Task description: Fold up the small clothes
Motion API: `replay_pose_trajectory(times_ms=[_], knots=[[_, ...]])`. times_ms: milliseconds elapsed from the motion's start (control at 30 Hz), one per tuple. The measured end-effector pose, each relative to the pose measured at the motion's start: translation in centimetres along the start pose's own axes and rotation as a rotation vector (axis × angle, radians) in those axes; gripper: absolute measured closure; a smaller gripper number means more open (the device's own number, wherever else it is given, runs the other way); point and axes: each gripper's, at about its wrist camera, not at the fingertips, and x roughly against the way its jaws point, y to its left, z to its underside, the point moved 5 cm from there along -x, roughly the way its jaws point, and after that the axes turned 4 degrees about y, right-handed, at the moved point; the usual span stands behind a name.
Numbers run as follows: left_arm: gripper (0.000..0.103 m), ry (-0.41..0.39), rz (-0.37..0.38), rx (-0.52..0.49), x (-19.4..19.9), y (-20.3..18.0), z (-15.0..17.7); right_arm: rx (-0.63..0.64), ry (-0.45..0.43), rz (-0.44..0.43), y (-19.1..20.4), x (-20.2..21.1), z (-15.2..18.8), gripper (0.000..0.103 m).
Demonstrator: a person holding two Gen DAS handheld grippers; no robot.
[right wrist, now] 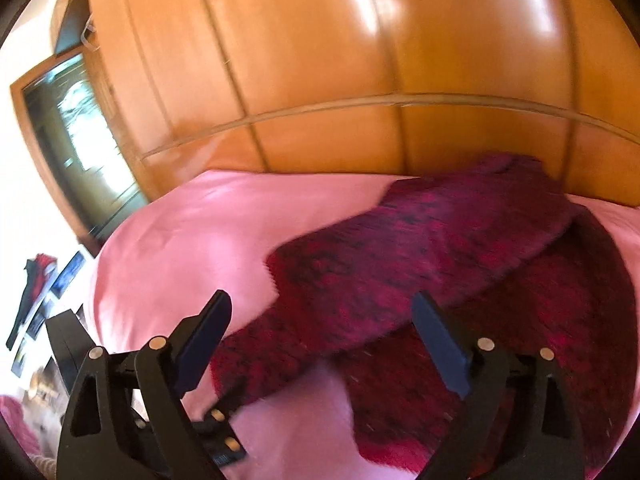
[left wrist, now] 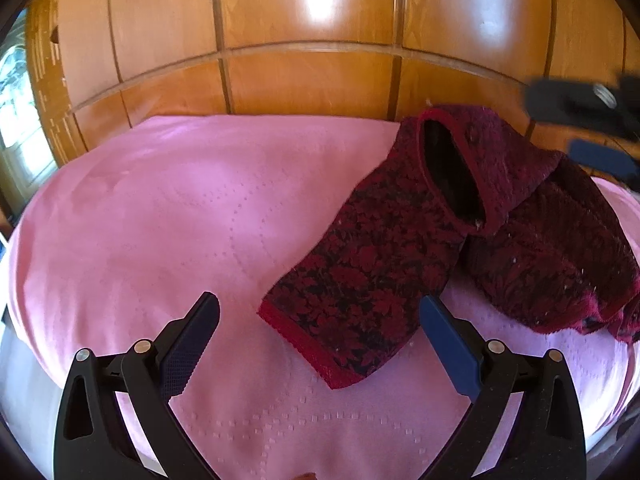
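A small dark red floral knit garment (left wrist: 440,224) lies on a pink sheet (left wrist: 160,208). One part with a red hem points toward me; an open cuff or neck hole gapes at the top. My left gripper (left wrist: 320,312) is open and empty, its fingers either side of the hem end, just above the sheet. My right gripper (right wrist: 320,312) is open and empty, hovering over the garment (right wrist: 440,248), which looks blurred there. The right gripper also shows blurred at the upper right of the left wrist view (left wrist: 588,120).
A glossy wooden wardrobe (left wrist: 312,40) stands right behind the bed. A window or door (right wrist: 76,128) is at the left. The left gripper's body shows at the lower left of the right wrist view (right wrist: 216,432). Bare pink sheet spreads to the left.
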Motion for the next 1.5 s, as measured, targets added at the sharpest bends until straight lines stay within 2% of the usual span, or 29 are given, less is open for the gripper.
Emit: replay_pose_trajectory(times_ms=[100, 167, 200, 233, 267, 300, 333, 400, 467, 533, 567, 600, 633, 700, 767, 833, 933, 1033, 1133, 1200, 1267, 1300, 1333, 1367, 1400, 1467, 1500], knots=[[0.004, 0.018, 0.004, -0.011, -0.7, 0.2, 0.4, 0.037, 0.056, 0.01, 0.5, -3.3, -0.5, 0.017], [0.005, 0.027, 0.016, -0.008, -1.1, 0.4, 0.7, 0.055, 0.109, 0.017, 0.7, -5.7, -0.3, 0.027], [0.012, 0.029, 0.013, -0.011, -1.3, 0.6, 0.7, 0.069, 0.133, 0.038, 0.6, -7.0, -0.2, 0.042], [0.023, 0.037, 0.014, -0.019, -1.6, 0.6, 0.8, 0.076, 0.156, 0.063, 0.5, -8.1, -0.1, 0.058], [0.026, 0.059, 0.021, -0.031, -2.1, 0.7, 0.9, 0.079, 0.174, 0.084, 0.3, -8.7, 0.0, 0.069], [0.029, 0.073, 0.028, -0.038, -2.5, 0.7, 1.0, 0.085, 0.188, 0.087, 0.2, -9.3, -0.1, 0.089], [0.031, 0.078, 0.035, -0.044, -2.7, 0.7, 1.0, 0.086, 0.186, 0.08, 0.2, -9.0, -0.2, 0.097], [0.036, 0.07, 0.038, -0.065, -2.9, 0.6, 1.1, 0.08, 0.151, 0.072, -0.1, -7.6, -0.8, 0.098], [0.042, 0.056, 0.03, -0.092, -2.9, 0.5, 1.0, 0.078, 0.077, 0.093, -1.0, -4.6, -1.8, 0.098], [0.061, 0.055, 0.052, -0.105, -3.0, 0.4, 0.9, 0.059, 0.007, 0.134, -3.0, -1.5, -2.6, 0.098], [0.067, 0.058, 0.067, -0.106, -3.1, 0.4, 0.7, 0.034, -0.035, 0.167, -4.7, 0.6, -3.1, 0.099], [0.08, 0.059, 0.082, -0.106, -3.1, 0.4, 0.5, 0.017, -0.057, 0.194, -6.0, 1.7, -3.5, 0.099], [0.097, 0.056, 0.068, -0.106, -3.1, 0.5, 0.3, -0.013, -0.088, 0.242, -8.2, 3.6, -3.8, 0.099], [0.103, 0.064, 0.069, -0.101, -3.4, 0.8, -0.3, -0.077, -0.134, 0.356, -13.0, 6.9, -3.9, 0.099], [0.103, 0.079, 0.097, -0.071, -3.5, 1.3, -0.8, -0.153, -0.144, 0.436, -17.6, 9.3, -3.3, 0.099], [0.103, 0.069, 0.08, -0.068, -3.5, 1.8, -1.7, -0.227, -0.146, 0.526, -22.2, 10.9, -2.5, 0.099], [0.103, 0.068, 0.068, -0.037, -3.7, 2.9, -3.0, -0.337, -0.122, 0.641, -28.6, 12.2, -1.0, 0.099], [0.103, 0.074, 0.087, 0.016, -3.6, 3.7, -3.9, -0.446, -0.088, 0.752, -34.9, 13.3, 0.5, 0.099], [0.103, 0.066, 0.079, 0.024, -3.4, 3.9, -4.2, -0.522, -0.05, 0.863, -39.7, 14.2, 2.2, 0.099], [0.101, 0.06, 0.107, 0.021, -3.1, 3.5, -4.0, -0.574, -0.021, 0.941, -42.8, 14.9, 3.3, 0.099], [0.061, 0.066, 0.165, 0.005, -2.5, 2.5, -3.6, -0.607, 0.013, 1.017, -45.0, 15.2, 4.1, 0.099], [0.024, 0.047, 0.171, -0.005, -2.1, 2.1, -3.5, -0.648, 0.024, 1.034, -46.3, 15.5, 4.7, 0.099], [0.016, 0.008, 0.168, -0.017, -1.5, 1.7, -3.6, -0.669, 0.03, 1.048, -47.6, 16.4, 4.8, 0.099], [0.016, -0.033, 0.171, -0.054, -0.9, 0.7, -3.5, -0.684, 0.041, 1.072, -48.6, 16.9, 5.1, 0.099], [0.016, -0.028, 0.184, -0.108, -0.8, -0.4, -3.3, -0.693, 0.055, 1.097, -49.1, 17.3, 5.6, 0.098], [0.017, -0.018, 0.174, -0.192, -1.2, -2.0, -2.9, -0.741, 0.072, 1.122, -49.8, 17.8, 6.6, 0.088], [0.024, -0.02, 0.155, -0.233, -1.6, -2.8, -2.6, -0.764, 0.067, 1.115, -49.8, 18.2, 7.2, 0.071]])
